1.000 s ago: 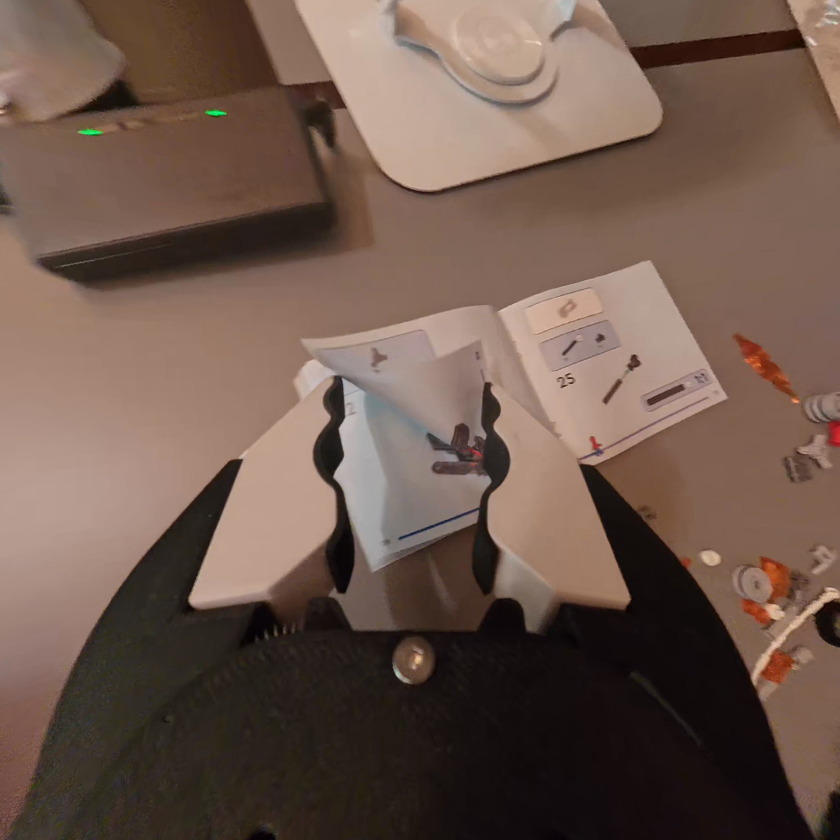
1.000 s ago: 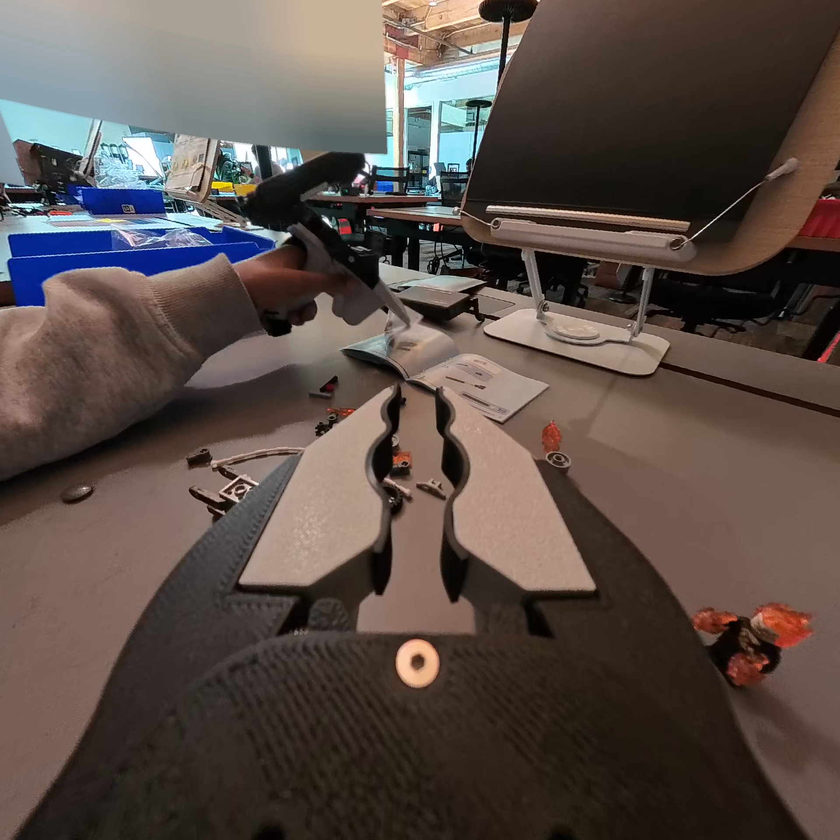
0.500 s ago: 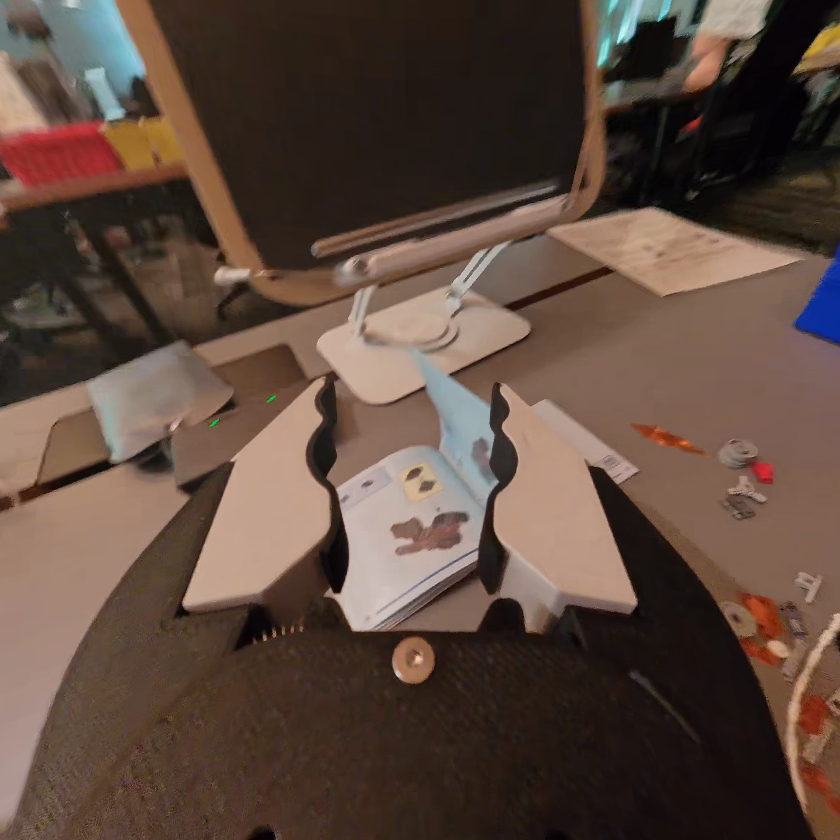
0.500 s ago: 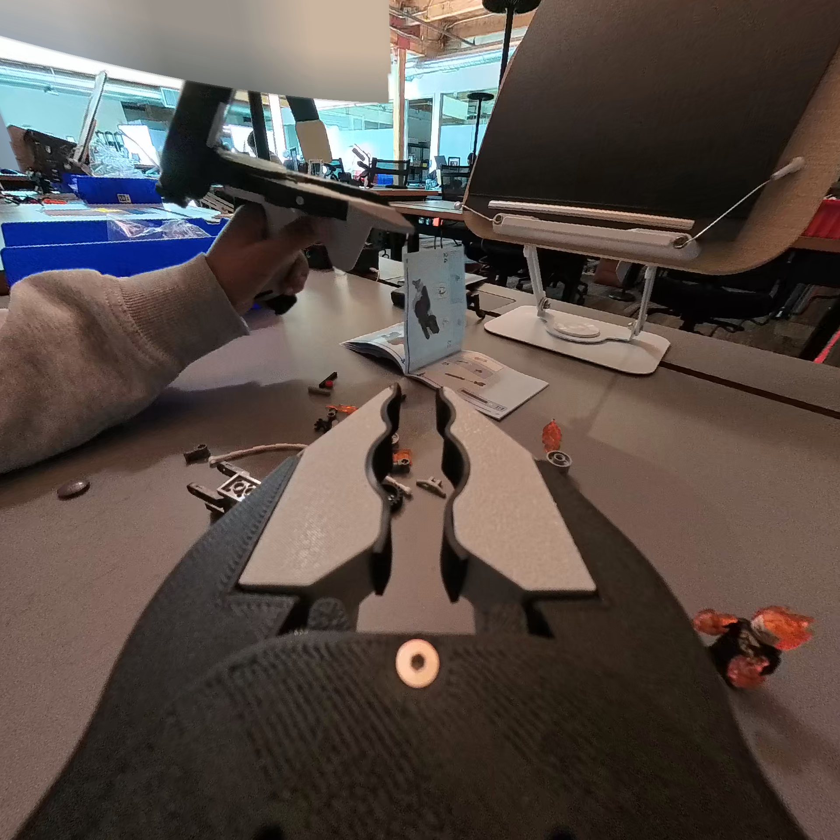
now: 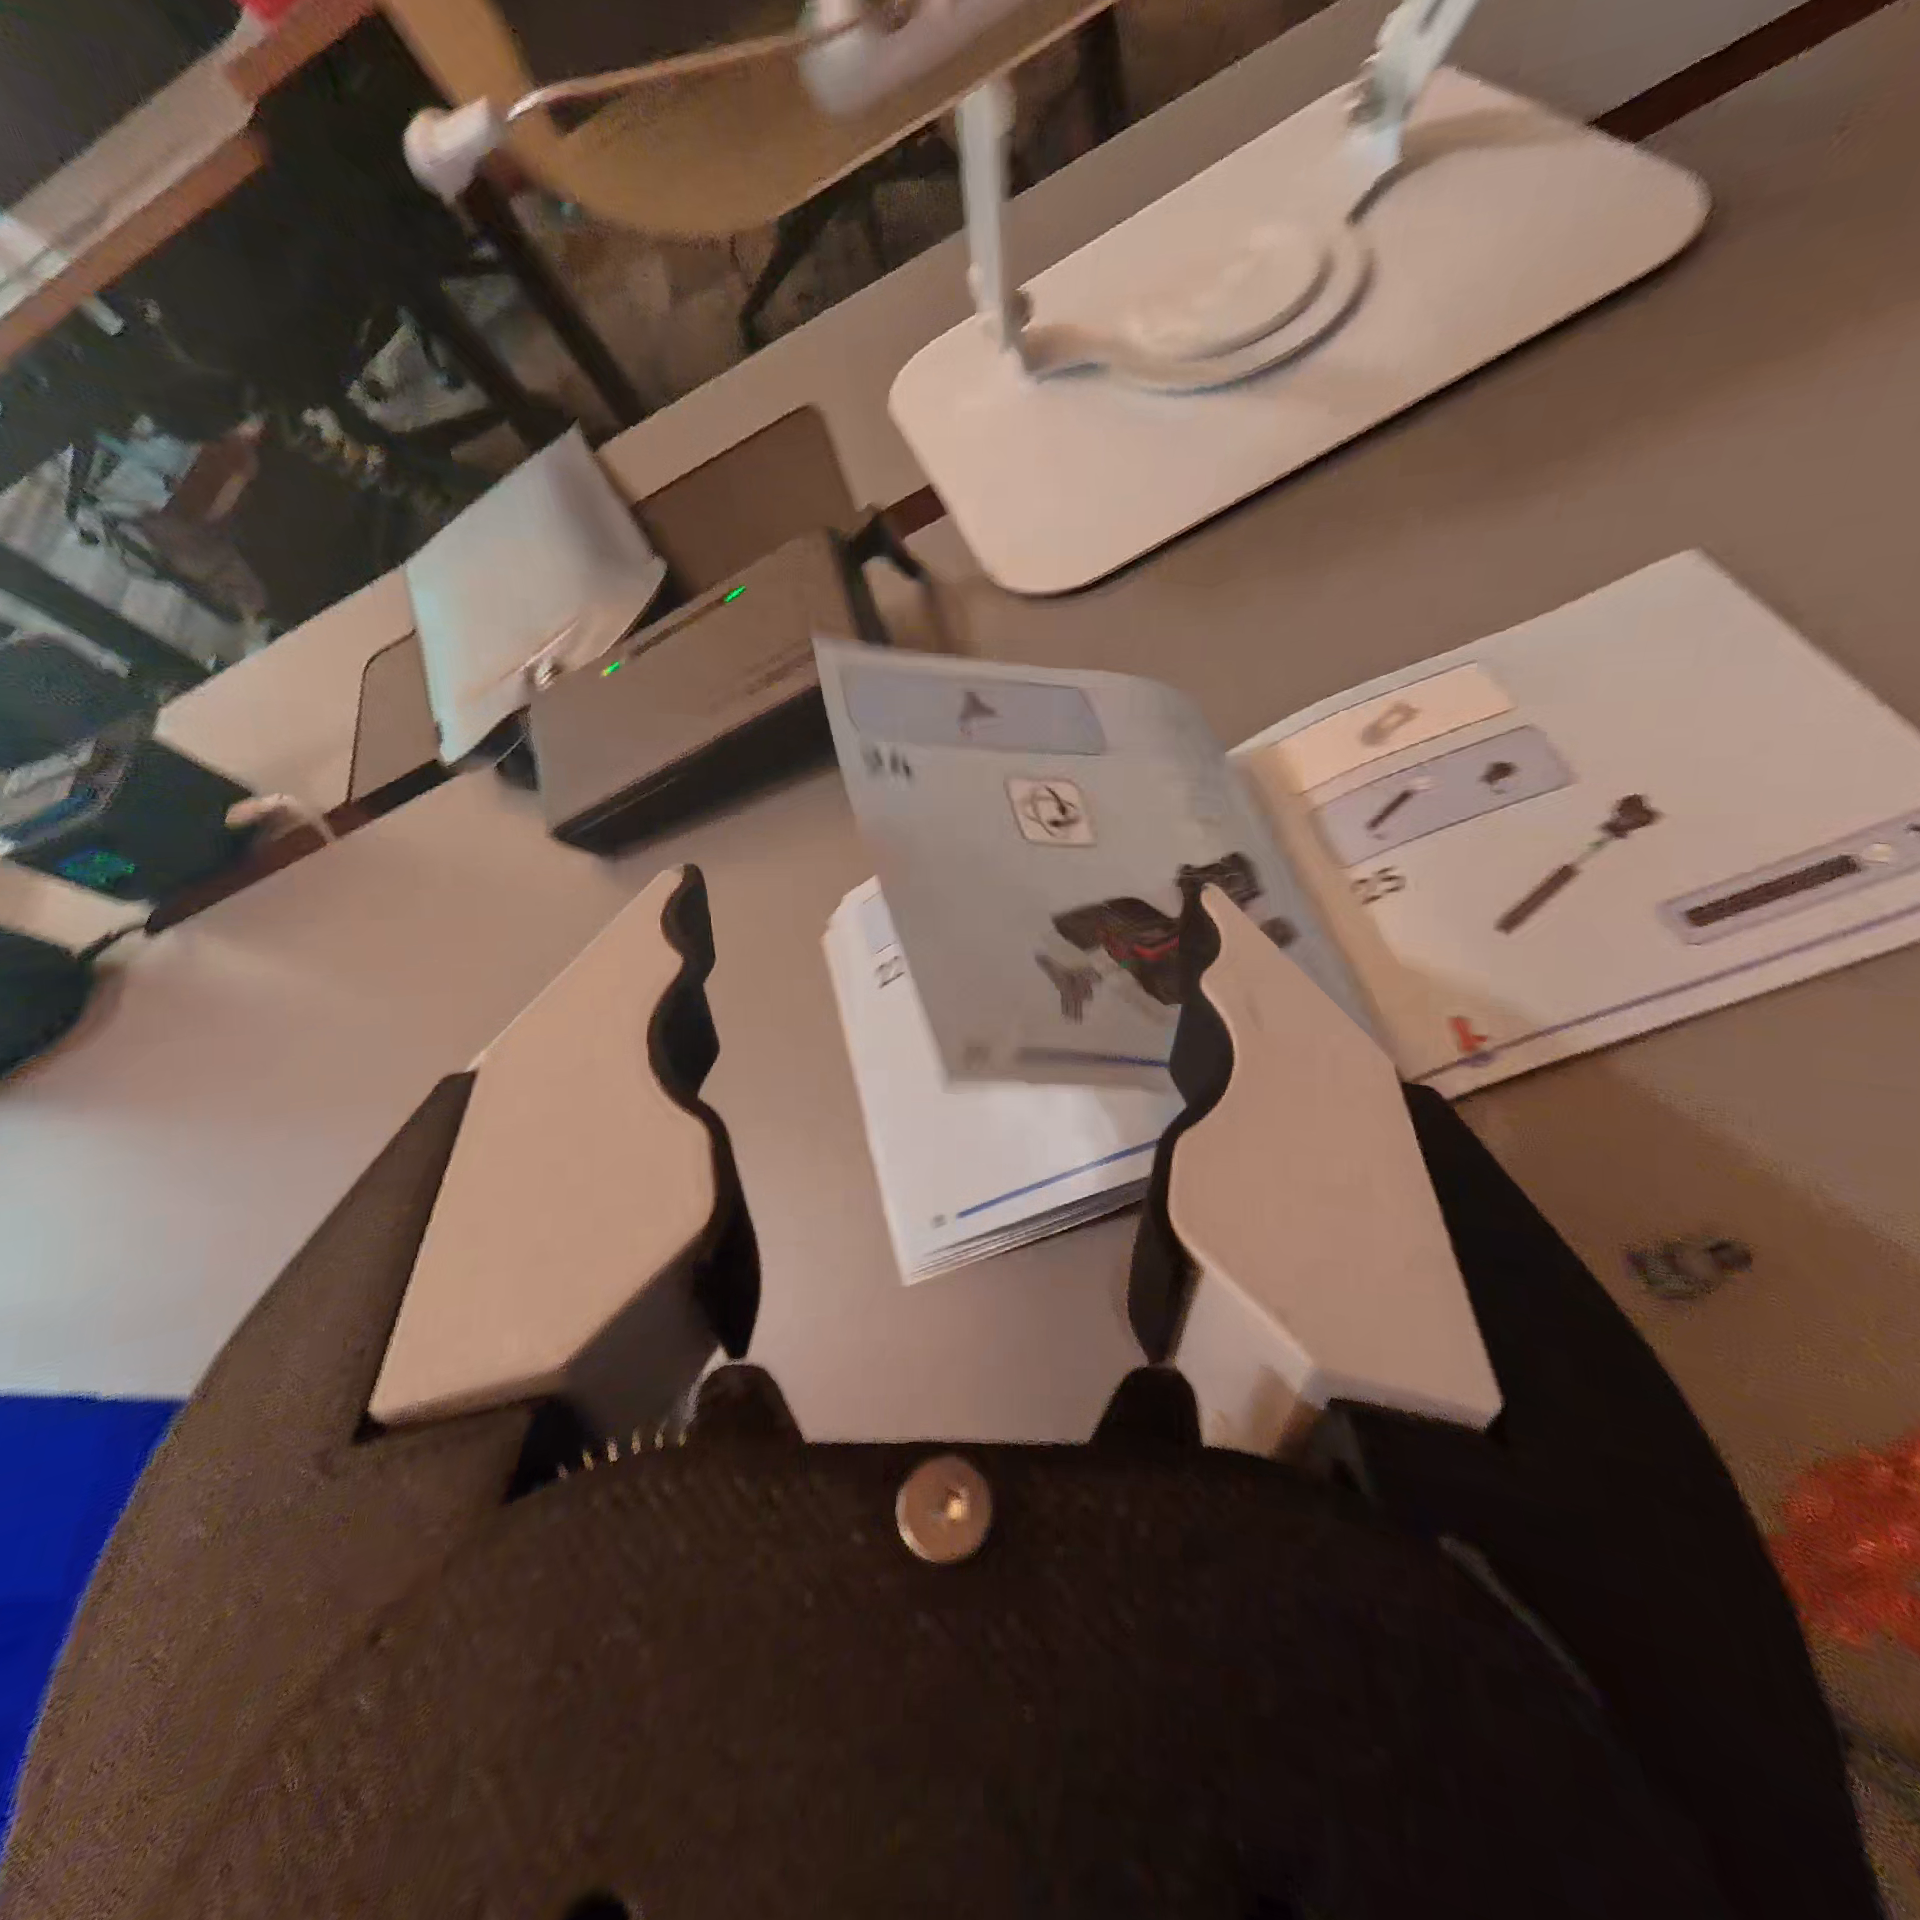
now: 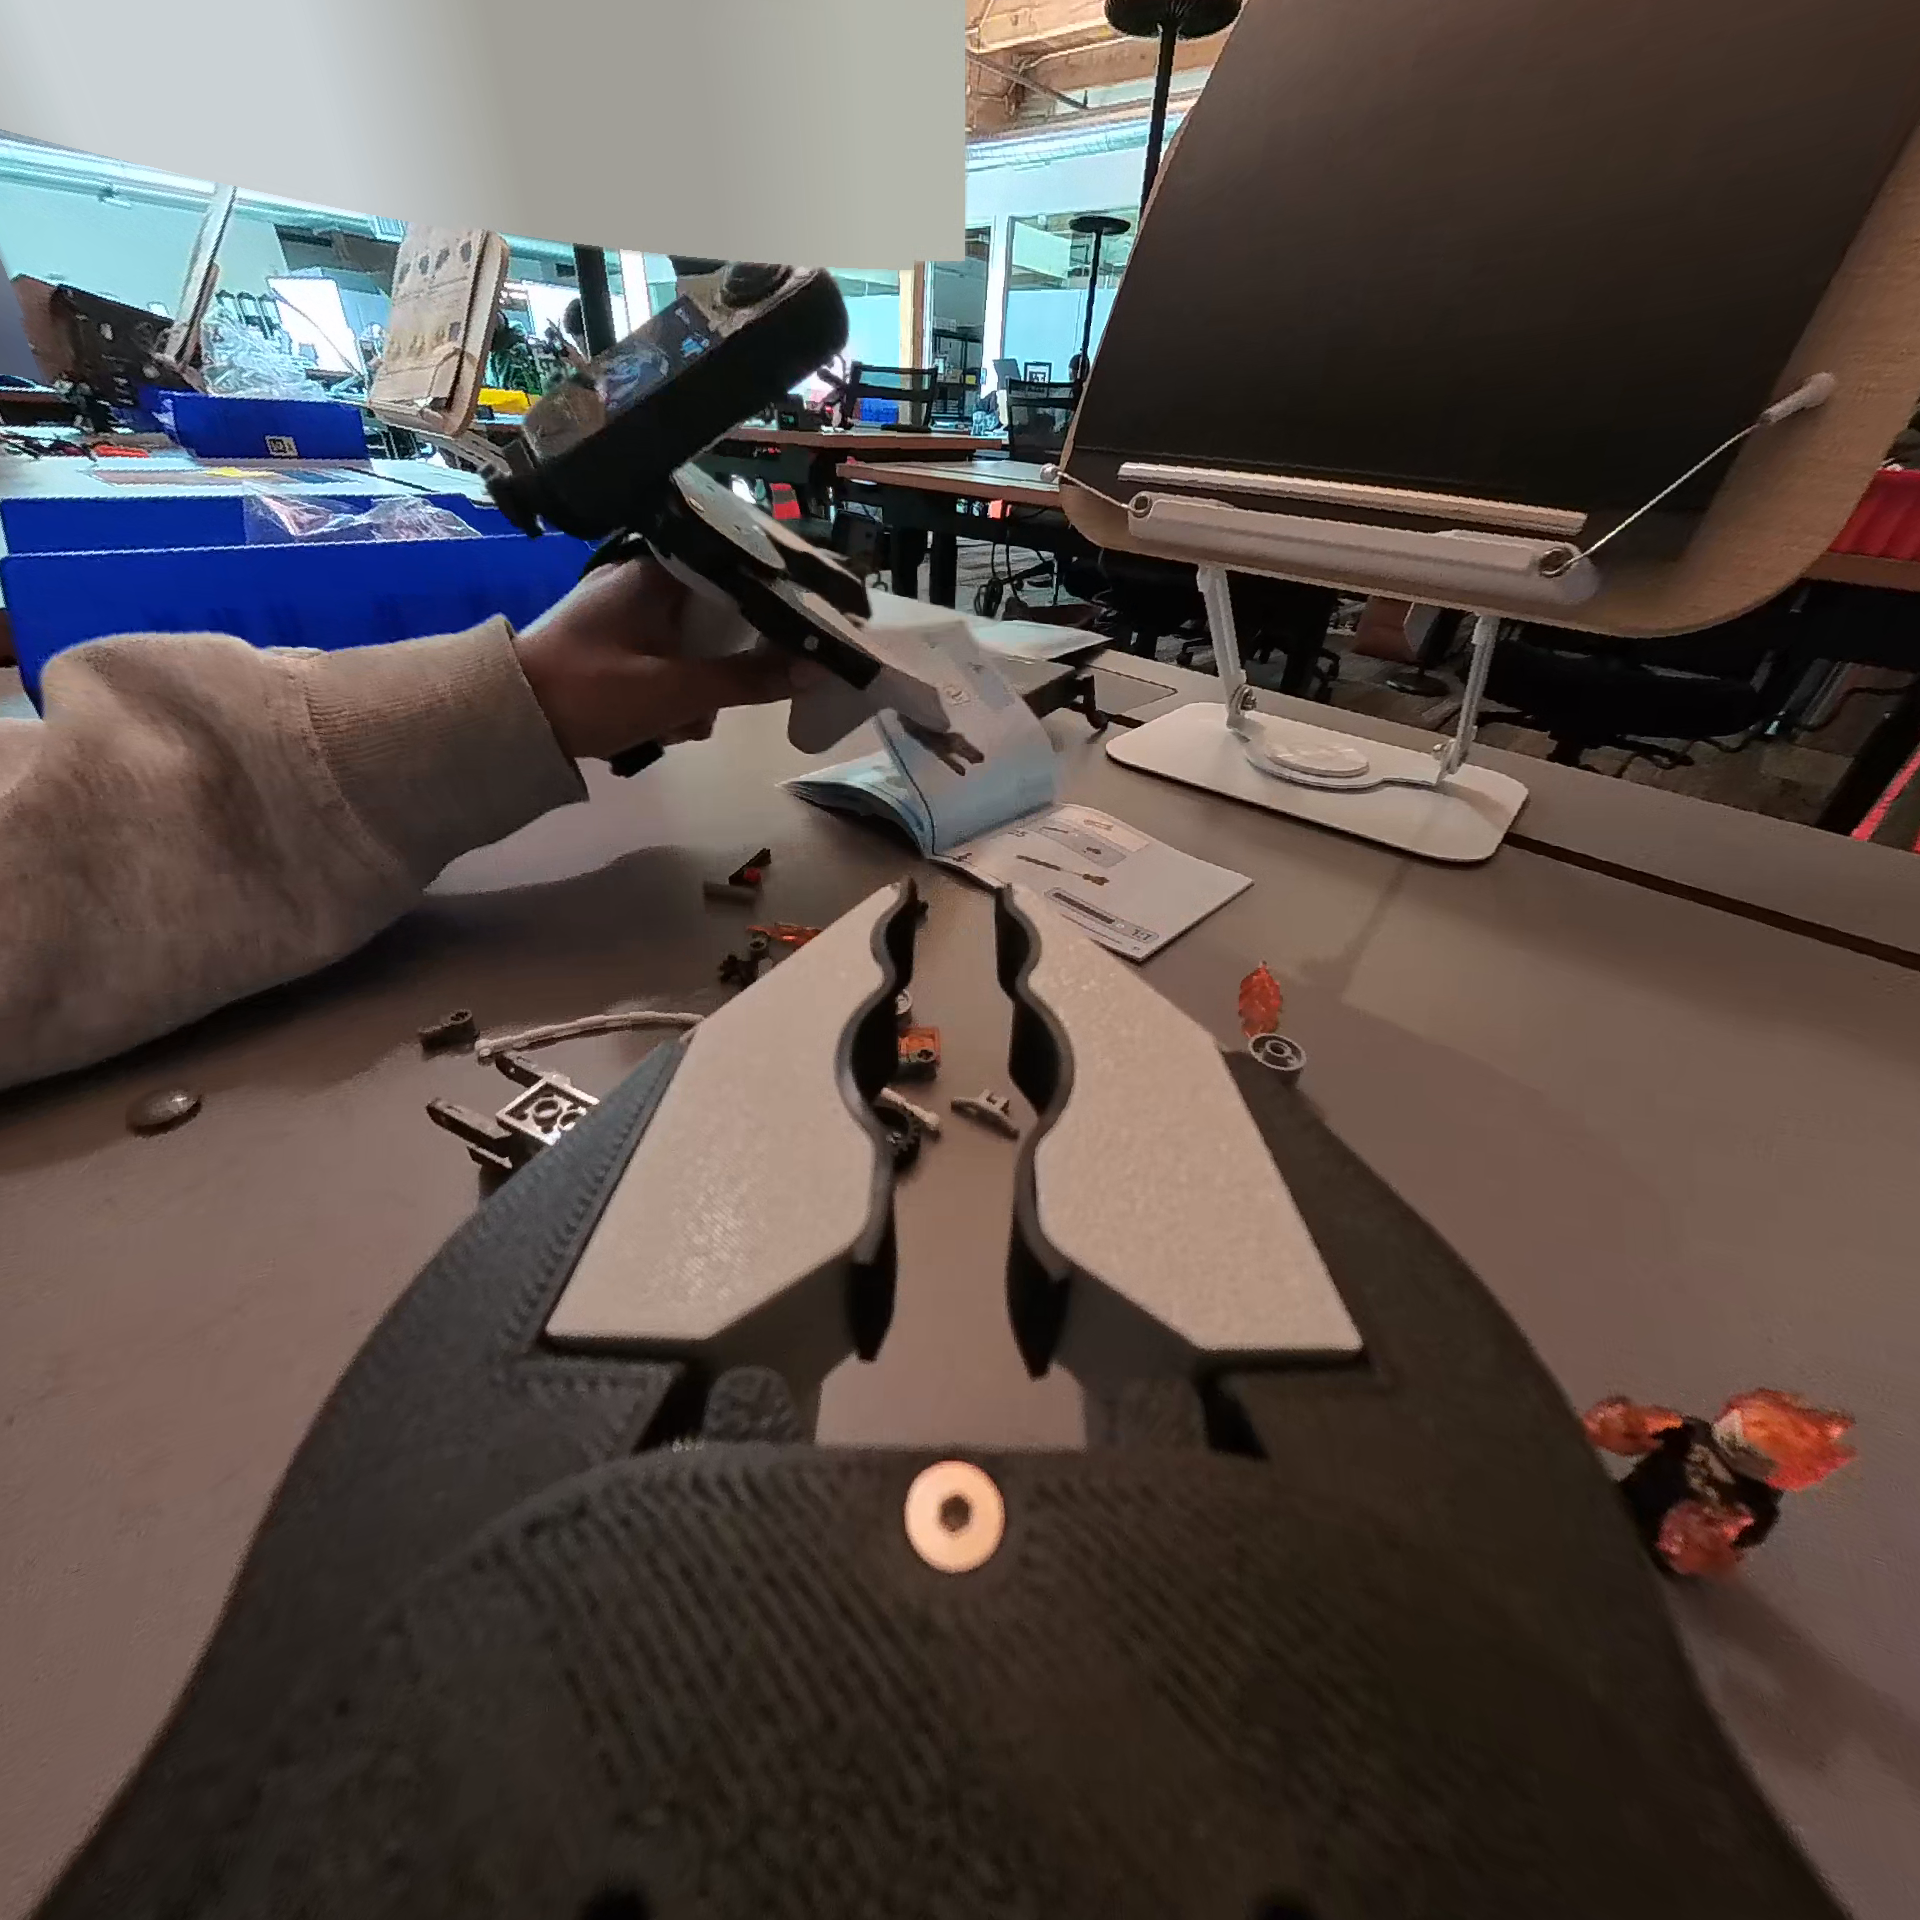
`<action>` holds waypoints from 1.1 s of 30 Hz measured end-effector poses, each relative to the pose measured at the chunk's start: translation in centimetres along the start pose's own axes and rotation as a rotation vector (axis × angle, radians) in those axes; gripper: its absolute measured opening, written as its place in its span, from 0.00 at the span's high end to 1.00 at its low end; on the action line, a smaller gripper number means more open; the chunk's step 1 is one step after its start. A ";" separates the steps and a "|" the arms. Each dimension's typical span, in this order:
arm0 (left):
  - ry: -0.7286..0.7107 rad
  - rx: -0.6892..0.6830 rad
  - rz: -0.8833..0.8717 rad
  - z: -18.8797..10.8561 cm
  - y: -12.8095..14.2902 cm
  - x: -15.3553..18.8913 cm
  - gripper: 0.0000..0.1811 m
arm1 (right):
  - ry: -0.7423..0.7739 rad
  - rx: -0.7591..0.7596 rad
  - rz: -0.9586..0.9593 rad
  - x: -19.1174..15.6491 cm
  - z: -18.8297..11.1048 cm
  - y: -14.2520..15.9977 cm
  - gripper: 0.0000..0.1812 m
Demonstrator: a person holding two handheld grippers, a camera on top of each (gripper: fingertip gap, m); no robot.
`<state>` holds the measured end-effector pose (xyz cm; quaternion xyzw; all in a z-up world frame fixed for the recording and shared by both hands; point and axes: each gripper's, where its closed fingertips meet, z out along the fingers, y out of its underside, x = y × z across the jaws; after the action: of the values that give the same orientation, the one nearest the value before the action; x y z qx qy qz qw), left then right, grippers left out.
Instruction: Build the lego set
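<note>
1. A grey table (image 6: pixel 1558 1091) carries an open instruction booklet (image 5: pixel 1621 831) beside a white stand base (image 5: pixel 1299 312).
2. The left gripper (image 5: pixel 945 914), jaws spread wide, hovers over a lifted booklet page (image 5: pixel 1039 894).
3. The right gripper (image 6: pixel 956 904), jaws slightly apart and empty, hangs above scattered lego pieces (image 6: pixel 914 1049).

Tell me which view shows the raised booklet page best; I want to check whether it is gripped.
The left wrist view: the raised page stands close, between the open left gripper fingers, ungripped. The right wrist view shows the page small and far, curling up under the left gripper, contact unclear.
</note>
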<state>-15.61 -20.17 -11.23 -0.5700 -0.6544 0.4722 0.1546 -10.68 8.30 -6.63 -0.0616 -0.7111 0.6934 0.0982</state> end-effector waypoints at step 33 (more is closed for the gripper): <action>0.378 -0.031 -0.316 -0.7 2.1 -1.3 1.00 | 0.004 -0.003 -0.022 -0.2 0.0 0.0 0.93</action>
<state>-13.43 -21.25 -12.08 -0.5410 -0.7021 0.3170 0.3375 -10.51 8.25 -6.69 -0.0551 -0.7128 0.6910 0.1071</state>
